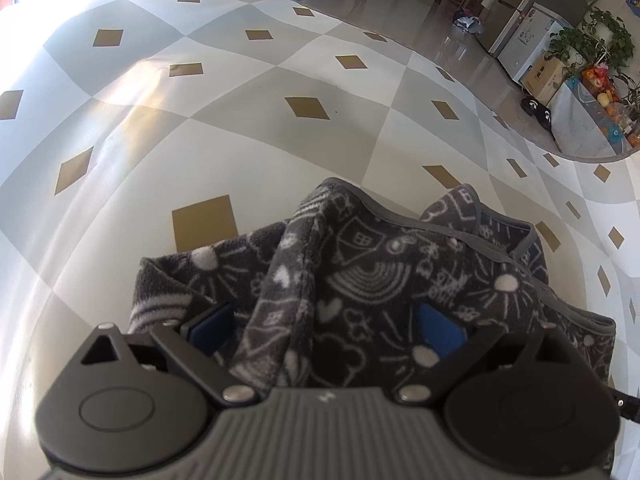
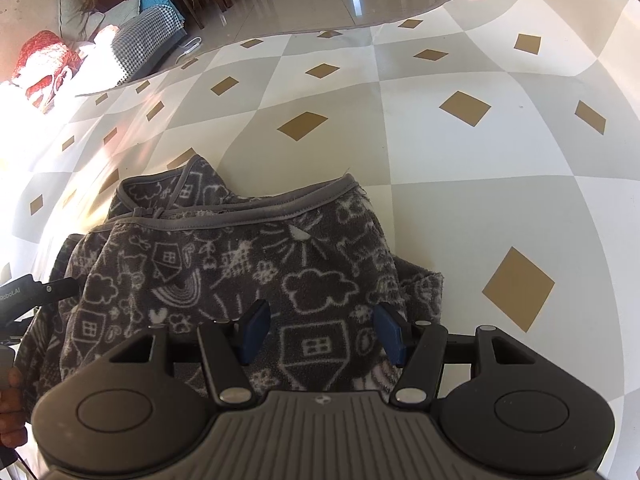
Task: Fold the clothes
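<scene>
Lying bunched on the checkered bench (image 1: 280, 140), near its front: a dark grey fleece garment (image 1: 360, 272) with white doodle print, probably soft, light, limp and sagging when lifted. Best taking hold along the bound hem (image 2: 280, 212). Hovering over the folds with jaws spread wide, gripping nothing: left gripper (image 1: 326, 326). Straddling cloth at a middling gap: right gripper (image 2: 320, 332); whether pinching, unclear.
</scene>
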{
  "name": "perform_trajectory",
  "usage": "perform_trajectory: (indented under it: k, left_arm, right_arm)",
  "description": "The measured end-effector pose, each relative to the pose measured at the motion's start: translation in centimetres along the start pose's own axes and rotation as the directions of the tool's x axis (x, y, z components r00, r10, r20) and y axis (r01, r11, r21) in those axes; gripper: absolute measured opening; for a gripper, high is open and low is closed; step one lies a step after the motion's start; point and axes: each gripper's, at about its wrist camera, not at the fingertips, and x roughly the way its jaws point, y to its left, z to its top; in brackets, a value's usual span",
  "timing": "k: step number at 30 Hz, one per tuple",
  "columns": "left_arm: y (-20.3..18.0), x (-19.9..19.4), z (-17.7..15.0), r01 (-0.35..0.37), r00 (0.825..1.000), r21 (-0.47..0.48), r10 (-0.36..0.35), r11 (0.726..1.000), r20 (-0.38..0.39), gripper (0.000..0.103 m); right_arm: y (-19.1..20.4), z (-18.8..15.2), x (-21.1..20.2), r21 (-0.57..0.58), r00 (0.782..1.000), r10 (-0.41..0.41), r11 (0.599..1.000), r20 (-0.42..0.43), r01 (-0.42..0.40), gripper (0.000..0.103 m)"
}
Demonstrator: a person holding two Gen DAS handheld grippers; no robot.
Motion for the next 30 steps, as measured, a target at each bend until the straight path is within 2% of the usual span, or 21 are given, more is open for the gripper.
perform_trajectory:
  k: [4, 11, 18, 22, 30]
  left_arm:
    - [0.0, -1.4, -0.5, 0.016, 1.000, 0.018, -0.016, 1.000, 0.005, 0.100]
    - [0.4, -4.9, -2.0, -0.004, 0.998, 0.085, -0.002, 0.996, 0.063, 0.103]
    - [2.8, -7.9, -4.7, 0.028, 0.997, 0.044, -0.030, 0.999, 0.065, 0.103]
    - [3.4, -9.3, -6.2, 0.017, 0.997, 0.067, -0.022, 0.998, 0.079, 0.103]
    - [5.1, -10.7, -8.3, 0.025, 0.996, 0.023, -0.027, 0.999, 0.085, 0.103]
  right_arm:
    - [-0.3, -0.6, -1.8, 0.003, 1.000, -0.013, 1.000, 0.021, 0.013, 0.056]
    - [-1.0, -2.8, -5.5, 0.027, 0.999, -0.019, 0.999, 0.032, 0.018, 0.056]
    - [-1.2, -6.2, -8.1, 0.052, 0.999, -0.027, 0.998, 0.025, 0.026, 0.056]
    - [-1.1, -8.1, -8.5, 0.056, 1.000, -0.026, 0.998, 0.003, 0.025, 0.056]
    - [-0.9, -10.4, -8.4, 0.088, 0.999, -0.047, 0.995, -0.005, 0.047, 0.056]
